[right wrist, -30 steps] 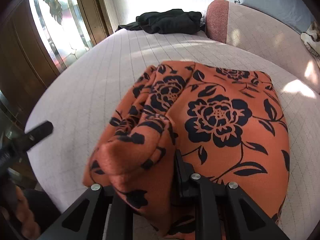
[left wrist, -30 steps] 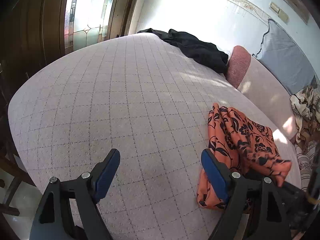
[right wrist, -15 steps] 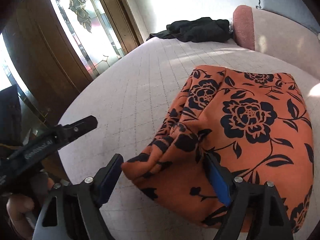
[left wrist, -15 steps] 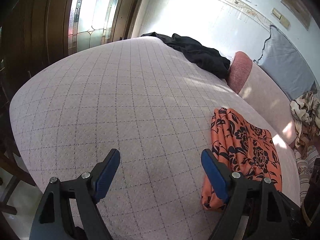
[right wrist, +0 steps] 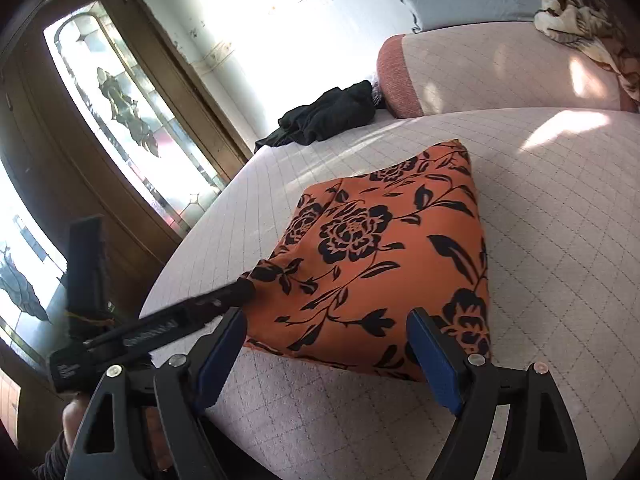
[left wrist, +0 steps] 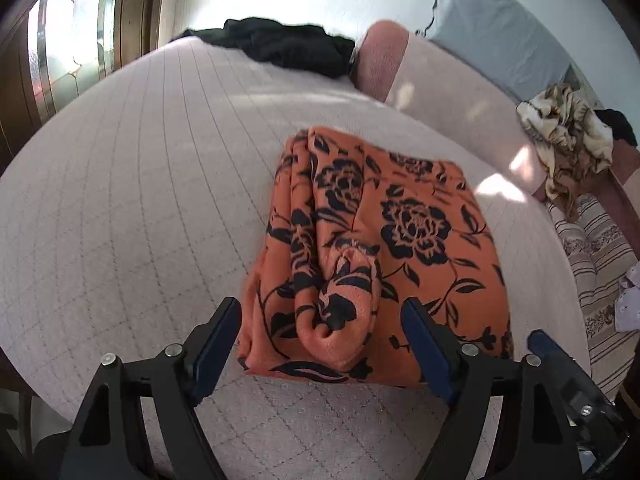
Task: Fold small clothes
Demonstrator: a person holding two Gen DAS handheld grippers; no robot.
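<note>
Both grippers stand with their blue-padded fingers spread wide and nothing between them. The left gripper [left wrist: 320, 344] faces the near end of the orange floral garment [left wrist: 384, 248], its fingers flanking a rolled bulge of cloth at the garment's near left corner; whether either pad touches the fabric cannot be told. The right gripper [right wrist: 324, 348] sits just short of the same garment's [right wrist: 384, 256] near edge, its fingers framing that edge from in front. In the right wrist view, one finger of the left gripper [right wrist: 240, 294] reaches in from the left, its tip at the garment's left corner.

The garment lies folded into a rough rectangle on the bed [left wrist: 132, 184], on a pale quilted cover with a grid pattern. Well apart from it, at the far end of the bed, a black garment [left wrist: 288, 46] lies crumpled beside a pink bolster [left wrist: 378, 58]. A grey pillow [left wrist: 500, 40] leans against the wall behind, and a cream and brown patterned cloth [left wrist: 568, 132] is bunched to the right.
</note>
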